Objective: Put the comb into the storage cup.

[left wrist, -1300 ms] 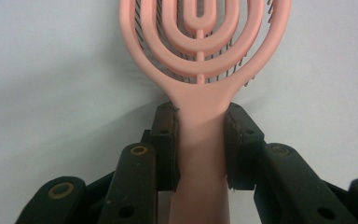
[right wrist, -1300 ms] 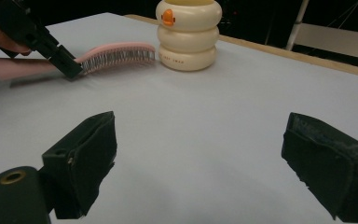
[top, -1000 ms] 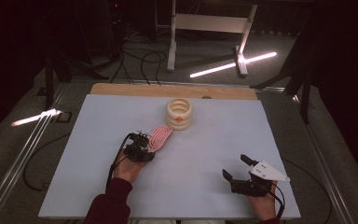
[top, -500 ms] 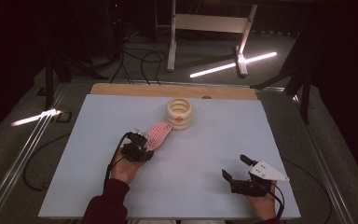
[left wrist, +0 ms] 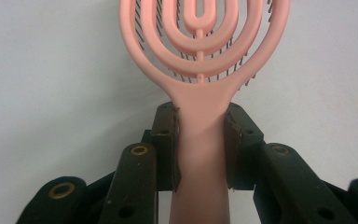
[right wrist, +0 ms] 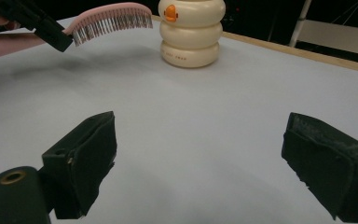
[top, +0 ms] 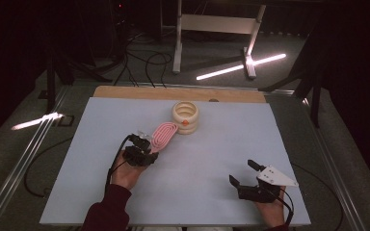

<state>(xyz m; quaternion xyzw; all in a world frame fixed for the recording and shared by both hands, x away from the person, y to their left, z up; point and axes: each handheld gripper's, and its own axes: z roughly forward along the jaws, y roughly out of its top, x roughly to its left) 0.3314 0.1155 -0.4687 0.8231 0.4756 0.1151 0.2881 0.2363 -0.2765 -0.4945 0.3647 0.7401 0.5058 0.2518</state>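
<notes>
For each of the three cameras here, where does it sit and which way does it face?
High view: above the person's side, looking forward and down on the white table; both forearms and tools show.
Left gripper view: on the left tool, looking along its jaws, shut on the pink plastic hairbrush.
Right gripper view: on the right tool, jaws open, low over the table, facing the cream ribbed container.
Shared: all three show the hairbrush.

Pink hairbrush (top: 164, 135) raised, bristles down, beside cream holder (top: 185, 117).
</notes>
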